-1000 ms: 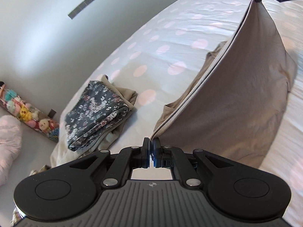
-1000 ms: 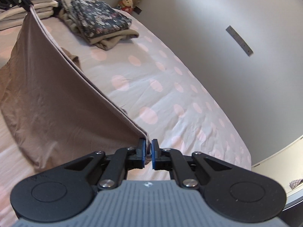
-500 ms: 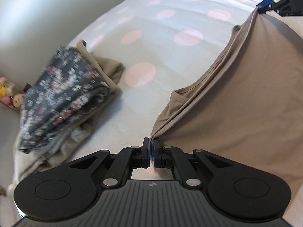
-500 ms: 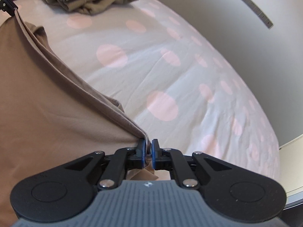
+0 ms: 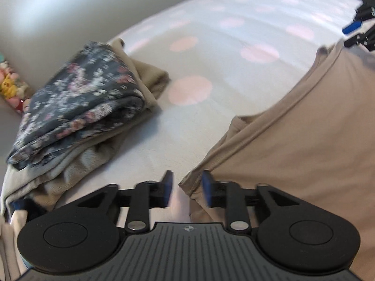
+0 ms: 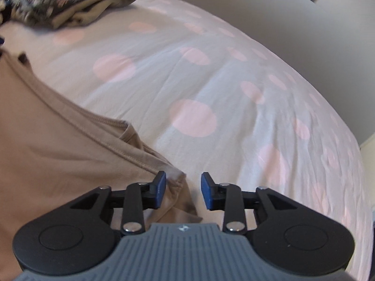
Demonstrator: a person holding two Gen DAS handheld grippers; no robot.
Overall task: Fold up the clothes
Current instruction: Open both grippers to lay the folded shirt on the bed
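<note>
We have just let go: both the left gripper [image 5: 186, 188] and the right gripper [image 6: 183, 190], clamped on the tan garment [image 5: 293, 145] a moment ago, now stand with fingers spread wide. The garment has dropped onto the polka-dot bed [image 6: 211, 89], one fold apparently laid. Its hemmed corners lie between each pair of fingers, unpinched. A folded floral garment [image 5: 77, 107] sits nearby on a stack.

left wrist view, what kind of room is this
Most likely a bedroom, perhaps a child's. A polka-dot bedsheet covers a wide bed, a pile of folded clothes sits on it, and stuffed toys line the wall on the floor.
</note>
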